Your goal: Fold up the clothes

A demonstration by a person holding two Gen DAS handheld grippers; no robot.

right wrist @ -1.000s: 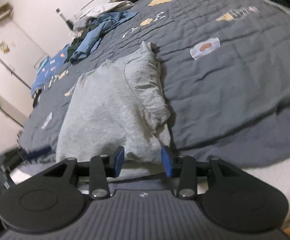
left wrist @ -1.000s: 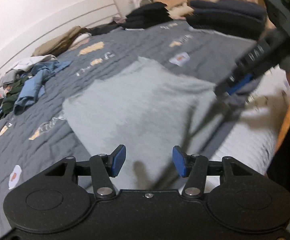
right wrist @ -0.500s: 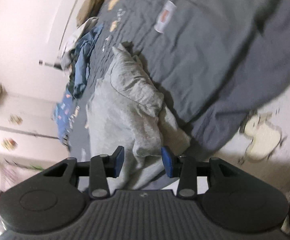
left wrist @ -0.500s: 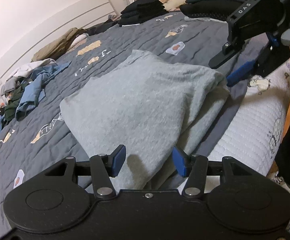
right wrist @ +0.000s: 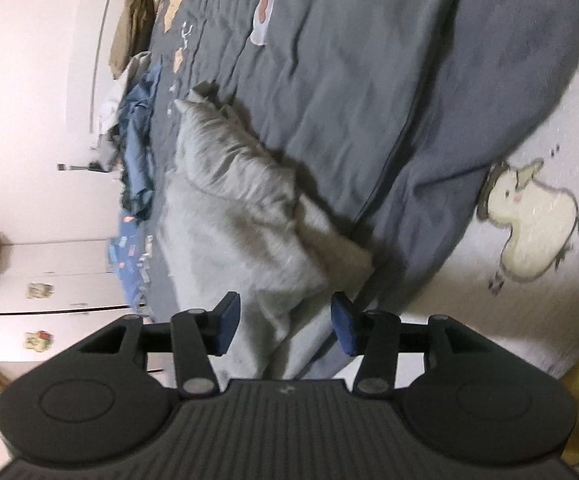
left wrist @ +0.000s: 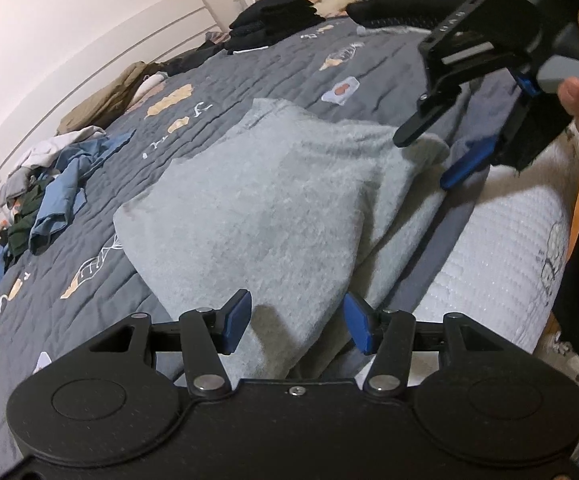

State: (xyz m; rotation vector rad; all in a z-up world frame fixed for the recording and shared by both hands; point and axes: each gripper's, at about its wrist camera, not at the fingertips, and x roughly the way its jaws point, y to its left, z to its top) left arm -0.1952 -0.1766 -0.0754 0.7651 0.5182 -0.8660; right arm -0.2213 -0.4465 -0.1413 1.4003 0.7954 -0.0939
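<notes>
While grey sweater (left wrist: 273,208) lies folded on bed (left wrist: 249,80) near edge, I see left hand-held gripper (left wrist: 295,322) open over it; right hand-held gripper (right wrist: 285,322) jaws just opening, corner between, unpinched.

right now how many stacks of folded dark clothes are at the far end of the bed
2: a black stack at the far middle, and a navy-and-black stack to its right, partly behind the right gripper. More may be hidden.

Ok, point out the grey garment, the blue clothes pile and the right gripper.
grey garment (left wrist: 273,208): left wrist view, middle of its top face.
blue clothes pile (left wrist: 61,196): left wrist view, a blue fold.
right gripper (left wrist: 437,156): left wrist view, between its fingertips.
</notes>
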